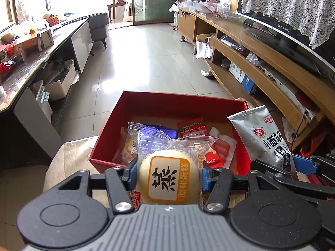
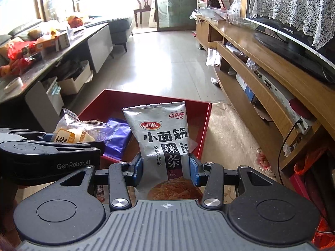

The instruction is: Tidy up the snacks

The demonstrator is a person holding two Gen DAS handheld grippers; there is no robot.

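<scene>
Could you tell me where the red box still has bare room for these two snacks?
The red box has bare floor along its far wall and in the right corner beside the sausage pack. The near-left part is crowded with the purple packet and other wrappers.

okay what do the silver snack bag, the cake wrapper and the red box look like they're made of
Silver bag: metallised foil film, matte sheen, crimped top. Cake wrapper: clear glossy plastic; the yellow cake shows through. Red box: likely cardboard, with stiff straight red walls and a brown floor.
</scene>
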